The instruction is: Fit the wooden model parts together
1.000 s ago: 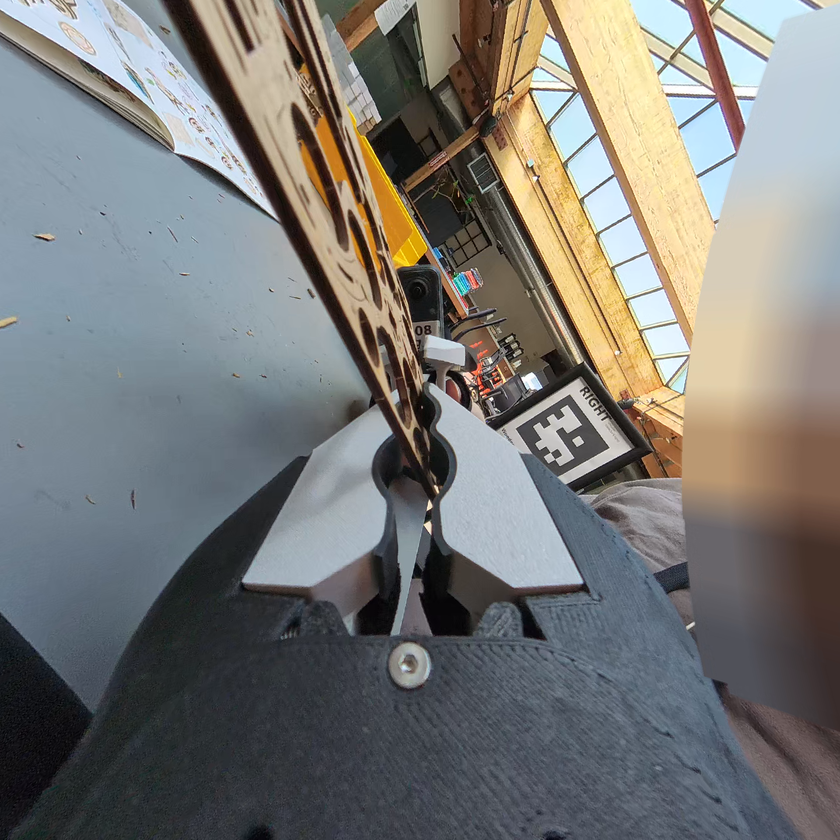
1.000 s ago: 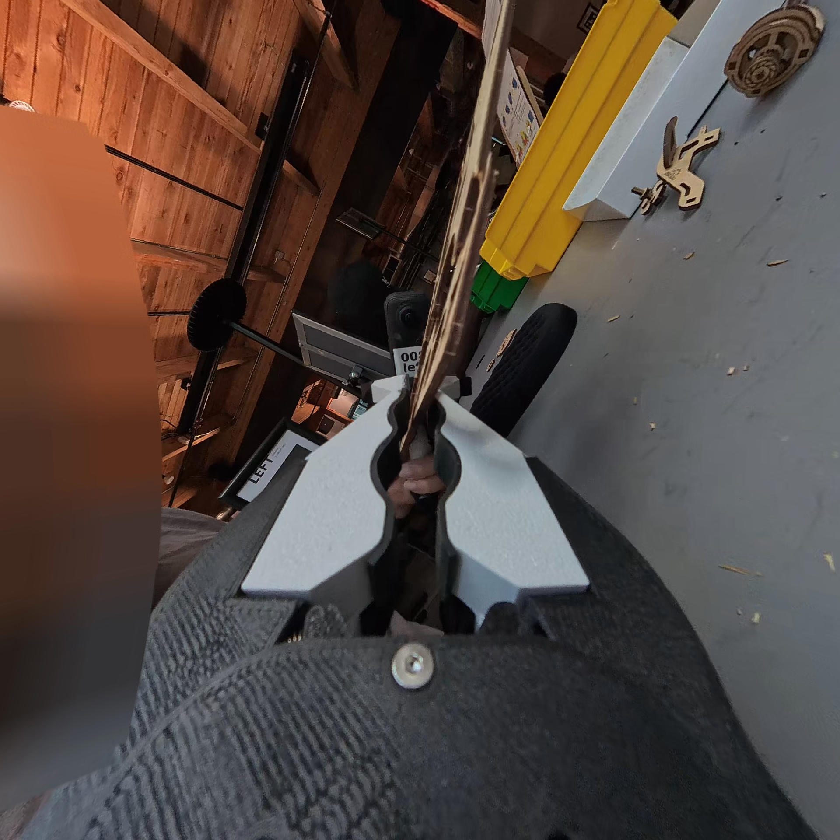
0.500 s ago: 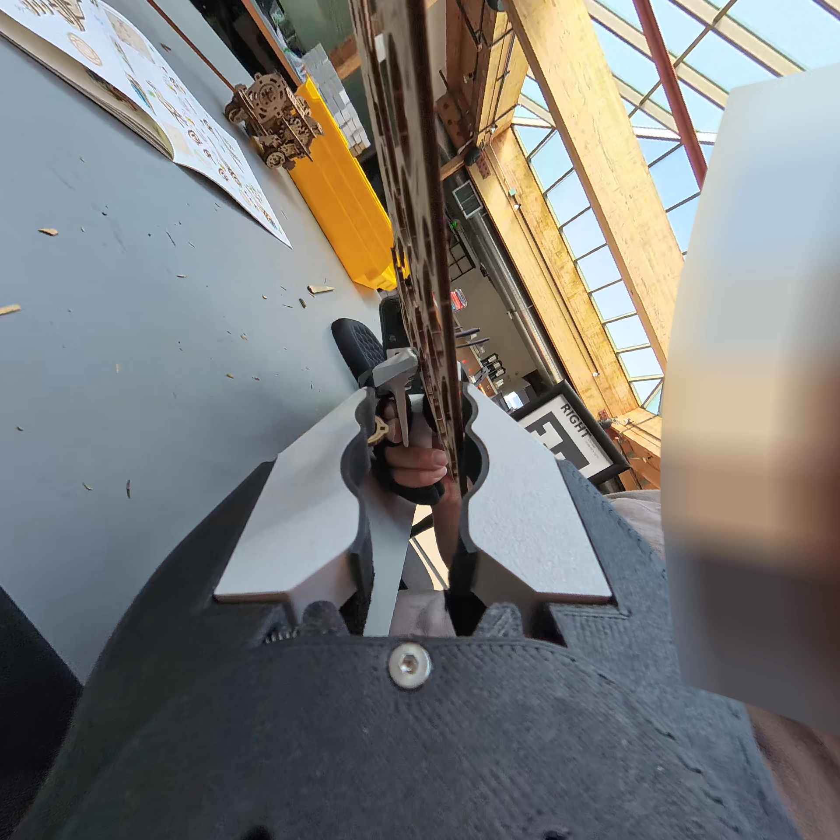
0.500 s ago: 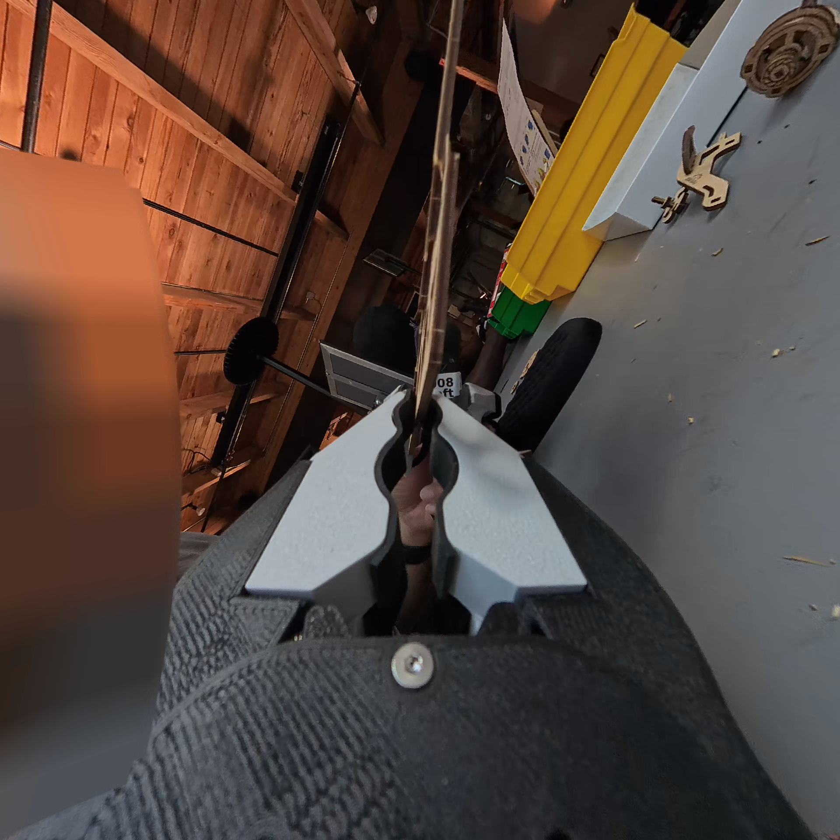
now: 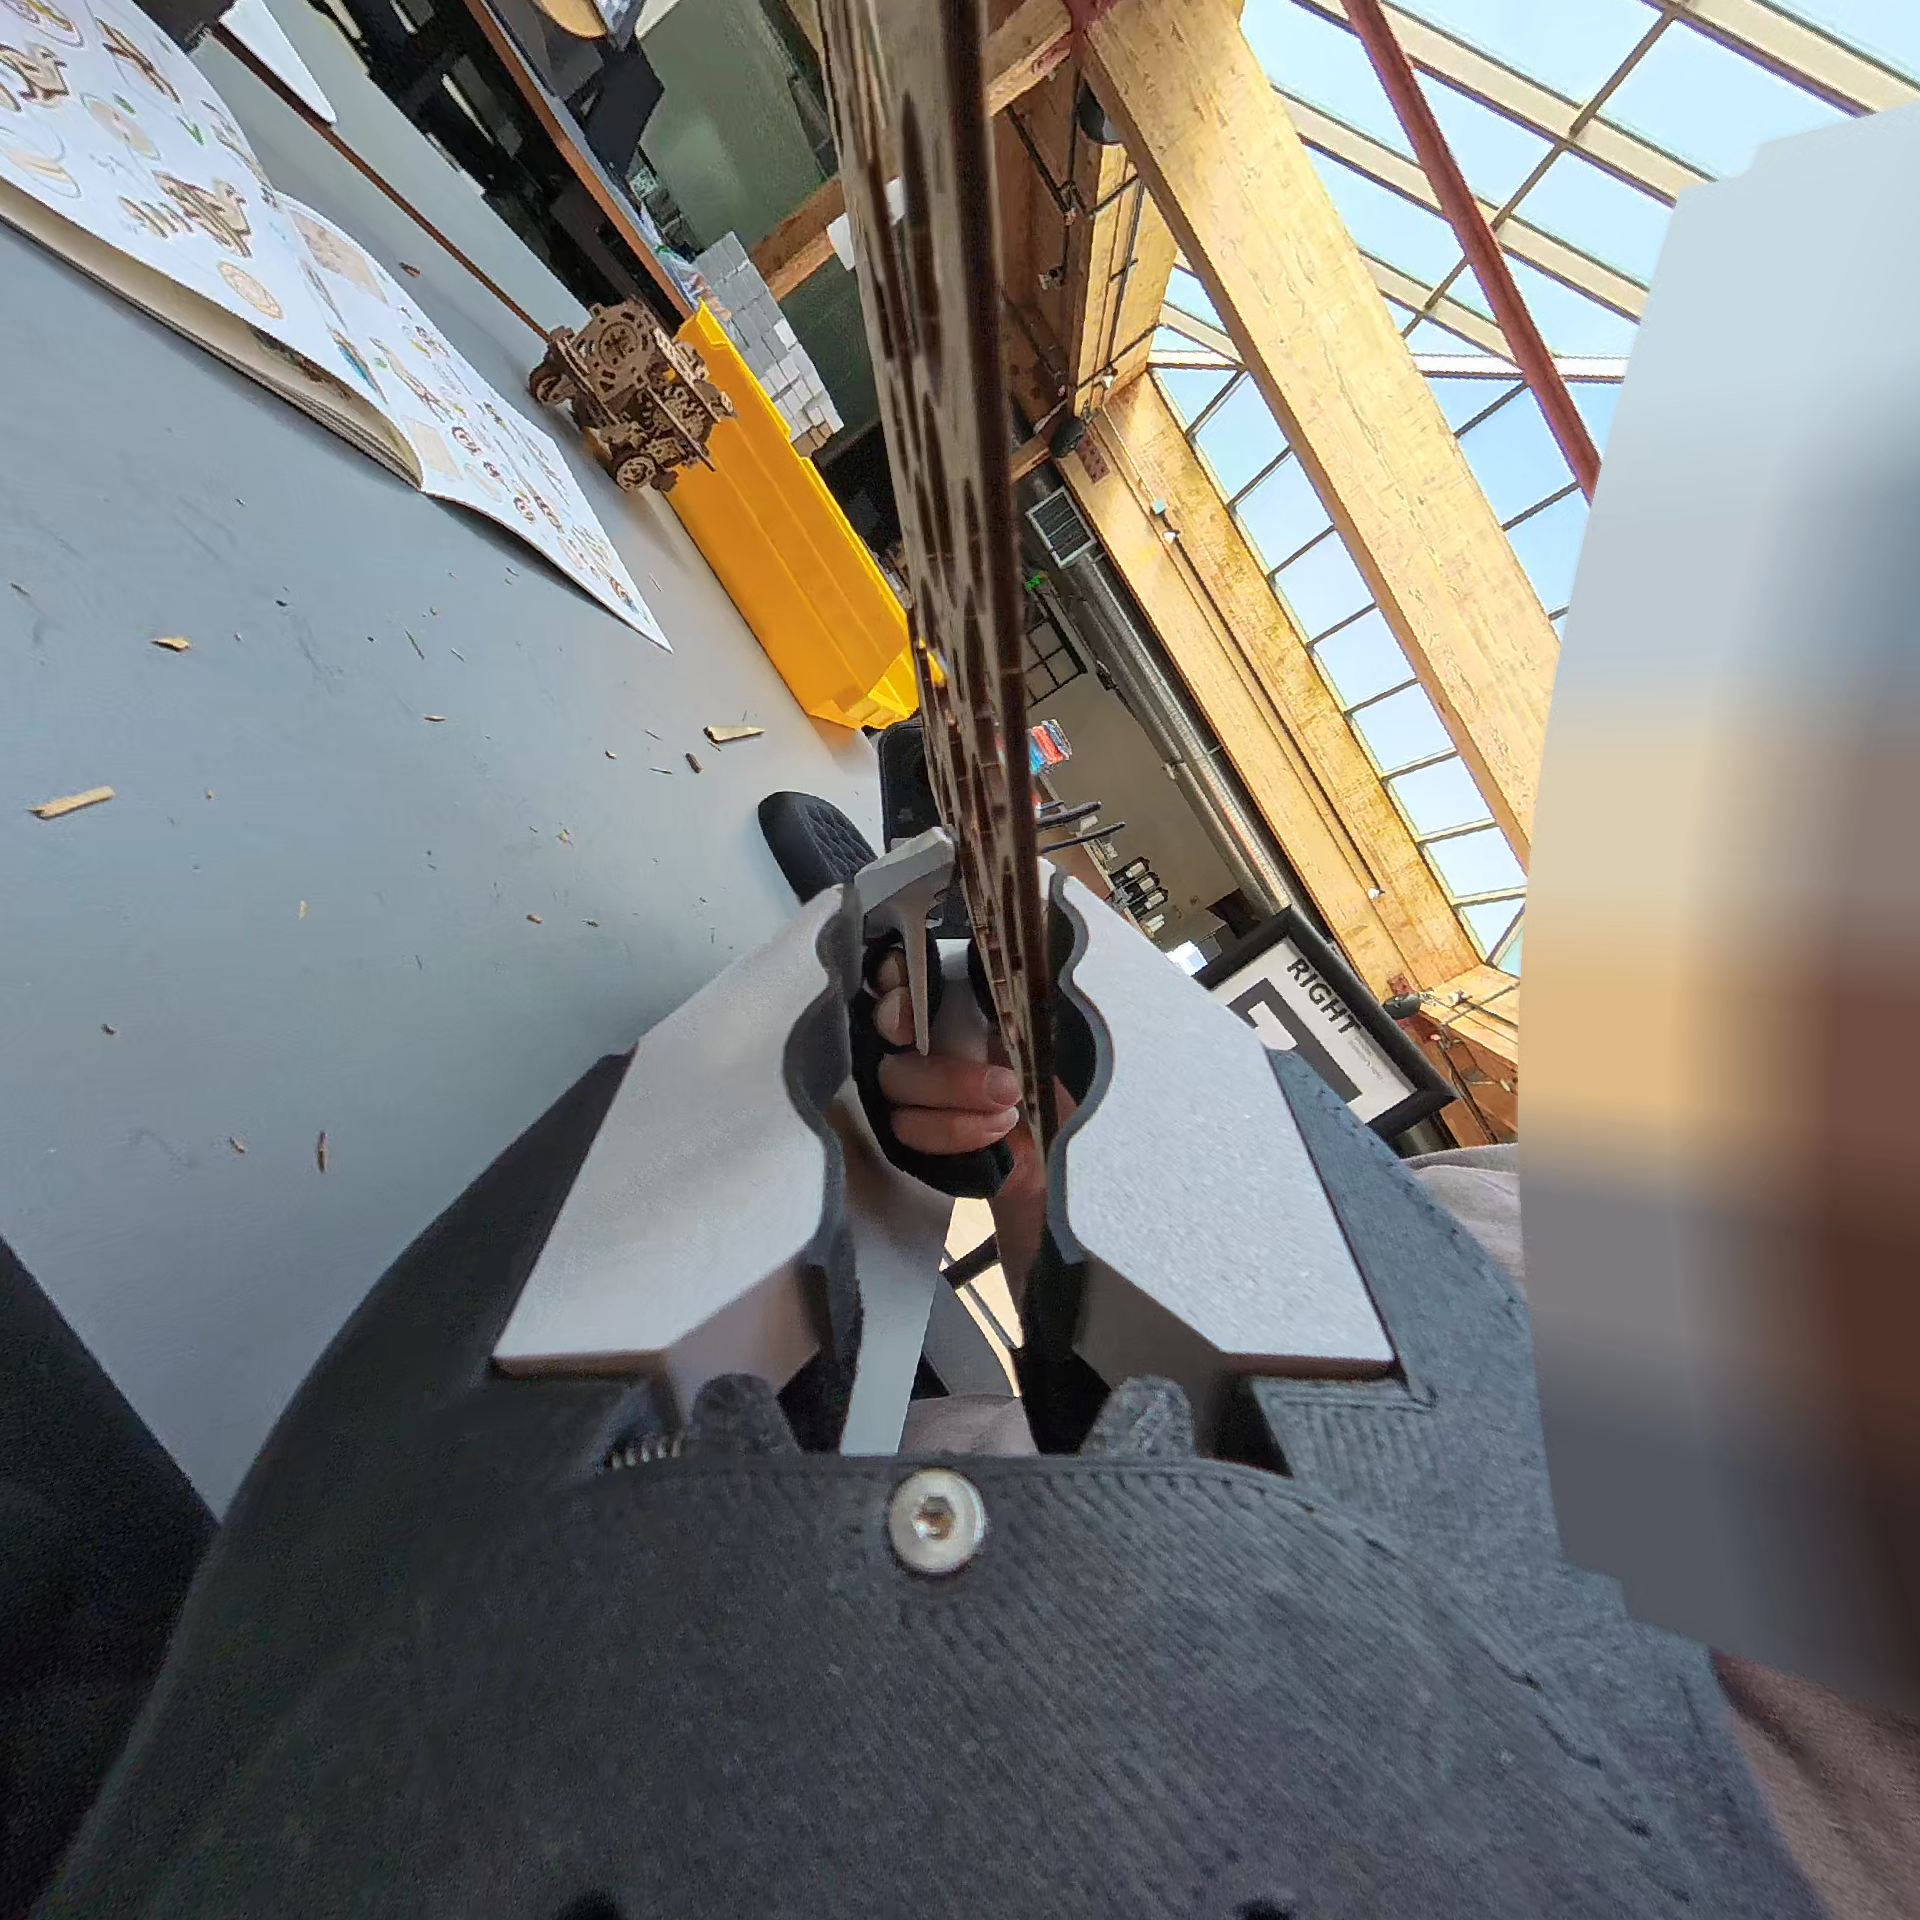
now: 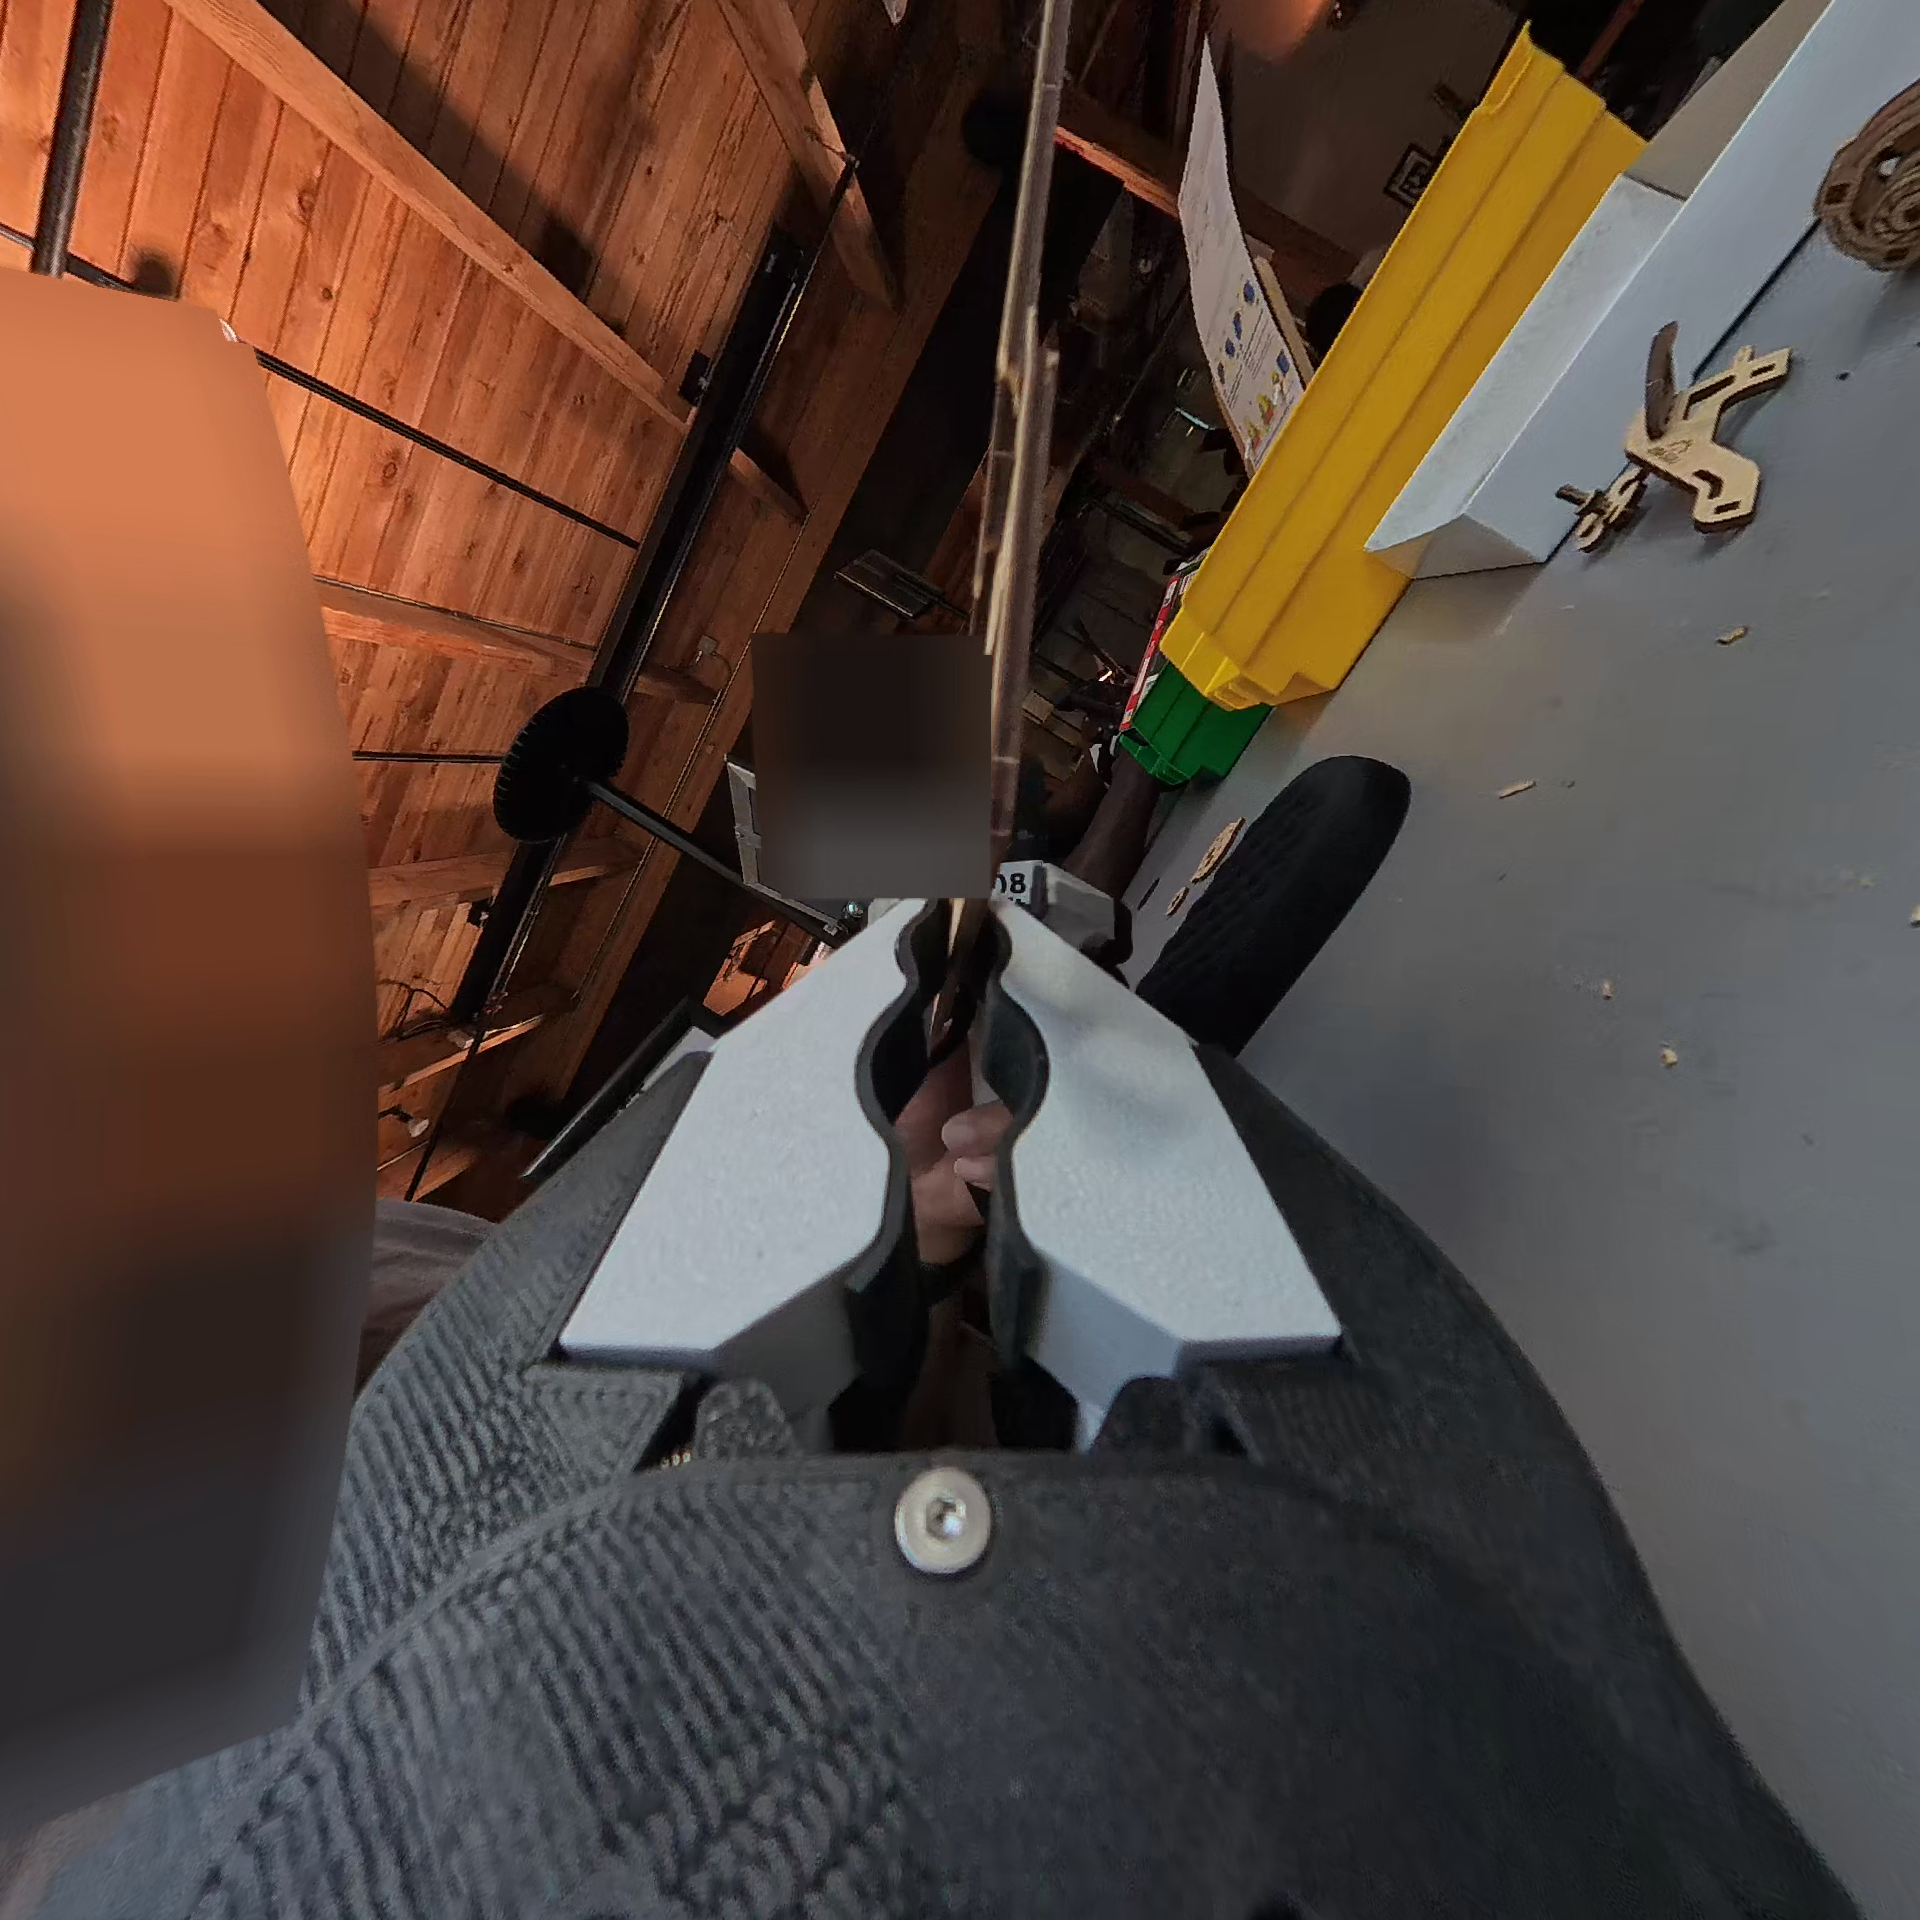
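Note:
A laser-cut wooden parts sheet (image 5: 935,416) stands edge-on and upright above the grey table (image 5: 312,935). My right gripper (image 6: 961,930) is shut on the sheet's lower edge (image 6: 1013,520). My left gripper (image 5: 951,914) is open. The sheet passes between its fingers, close to the right finger (image 5: 1164,1122), and is not clamped. The right gripper's grey finger (image 5: 904,894) and the hand holding it (image 5: 945,1101) show through the gap. Part of the left gripper (image 6: 1075,904) shows just beyond the right one.
A part-built wooden model (image 5: 623,390), an open instruction booklet (image 5: 260,270) and a yellow bin (image 5: 790,561) lie on the table. The right wrist view shows a loose wooden part (image 6: 1704,447), a round wooden assembly (image 6: 1881,197), a white box (image 6: 1538,416) and a green bin (image 6: 1195,727). Wood chips are scattered about. Left and right tips are no more than a few centimetres apart.
My left gripper was shut on the sheet and has opened, letting it go. The sheet has swung from tilted to edge-on and upright. The right gripper keeps its hold.

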{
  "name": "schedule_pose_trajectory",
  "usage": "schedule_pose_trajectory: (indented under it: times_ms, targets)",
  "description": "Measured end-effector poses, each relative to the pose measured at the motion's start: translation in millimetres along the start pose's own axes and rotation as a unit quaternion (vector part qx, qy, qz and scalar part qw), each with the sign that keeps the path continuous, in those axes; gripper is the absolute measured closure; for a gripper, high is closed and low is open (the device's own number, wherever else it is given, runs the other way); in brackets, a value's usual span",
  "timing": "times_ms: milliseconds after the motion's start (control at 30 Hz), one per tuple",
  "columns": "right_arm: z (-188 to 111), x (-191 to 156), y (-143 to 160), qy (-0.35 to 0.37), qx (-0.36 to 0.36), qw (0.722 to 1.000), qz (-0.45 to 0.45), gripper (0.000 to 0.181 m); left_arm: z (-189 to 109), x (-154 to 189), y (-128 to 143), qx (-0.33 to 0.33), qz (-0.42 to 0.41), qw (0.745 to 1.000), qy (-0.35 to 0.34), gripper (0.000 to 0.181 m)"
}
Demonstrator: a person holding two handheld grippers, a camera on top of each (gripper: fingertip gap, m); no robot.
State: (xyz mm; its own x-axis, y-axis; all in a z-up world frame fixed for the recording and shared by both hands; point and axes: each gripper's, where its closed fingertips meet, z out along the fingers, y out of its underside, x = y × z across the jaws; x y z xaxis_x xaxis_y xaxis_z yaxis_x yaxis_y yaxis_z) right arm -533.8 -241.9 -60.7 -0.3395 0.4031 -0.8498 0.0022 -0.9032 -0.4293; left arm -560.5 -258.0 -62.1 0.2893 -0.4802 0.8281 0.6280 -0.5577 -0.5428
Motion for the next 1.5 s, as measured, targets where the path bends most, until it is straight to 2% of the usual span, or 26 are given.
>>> schedule_pose_trajectory:
  times_ms: [100,133,200,367,467,533,600,700,800,900,1033,1233,1400,1500]
  targets:
    - [4.8,3.4,2.2,0.004,-0.003,1.0,-0.001,0.18,-5.8,3.6,-7.1,0.012,0.003,1.0,0.008,0.162]
    - [5.6,3.7,1.8,0.002,0.0,1.0,0.0,0.18,-9.3,5.7,-9.8,0.016,0.006,1.0,0.013,0.174]
    - [8.8,4.4,3.7,-0.002,-0.003,1.0,0.002,0.18,-16.4,3.2,-13.1,0.021,0.009,1.0,0.0,0.18]
    - [26.1,9.2,10.6,0.004,-0.018,1.0,0.006,0.18,-34.1,-1.4,-16.9,0.038,0.013,0.999,-0.028,0.18]
    - [50.4,12.5,17.2,0.01,-0.042,0.999,0.02,0.18,-58.7,-5.4,-21.4,0.06,0.009,0.996,-0.061,0.158]
    - [73.5,12.3,23.0,0.005,-0.07,0.997,0.033,0.18,-88.6,-6.2,-28.3,0.095,0.017,0.991,-0.089,0.151]
    - [99.3,12.4,32.4,-0.001,-0.116,0.992,0.045,0.18,-132.0,-5.9,-39.4,0.149,0.032,0.98,-0.127,0.146]
    - [139.8,20.9,50.8,0.006,-0.197,0.978,0.062,0.18,-216.1,-3.6,-55.7,0.23,0.072,0.947,-0.213,0.141]
    - [183.1,29.5,67.5,0.009,-0.265,0.958,0.107,0.18,-293.6,13.4,-66.8,0.288,0.112,0.906,-0.288,0.139]
    - [222.8,49.5,85.0,0.035,-0.322,0.939,0.12,0.18,-339.5,25.6,-68.9,0.313,0.115,0.886,-0.322,0.14]
    - [258.7,68.3,111.3,0.057,-0.384,0.906,0.17,0.18,-358.9,21.2,-64.0,0.321,0.103,0.881,-0.331,0.142]
    - [282.5,101.8,138.9,0.124,-0.443,0.874,0.156,0.18,-355.7,-5.5,-49.9,0.295,0.074,0.891,-0.336,0.145]
    - [293.5,117.0,144.5,0.151,-0.456,0.863,0.156,0.18,-355.9,-25.3,-42.4,0.277,0.054,0.892,-0.352,0.147]
    - [294.6,124.7,146.4,0.169,-0.457,0.862,0.141,0.172,-352.9,-29.9,-40.3,0.278,0.046,0.898,-0.338,0.148]
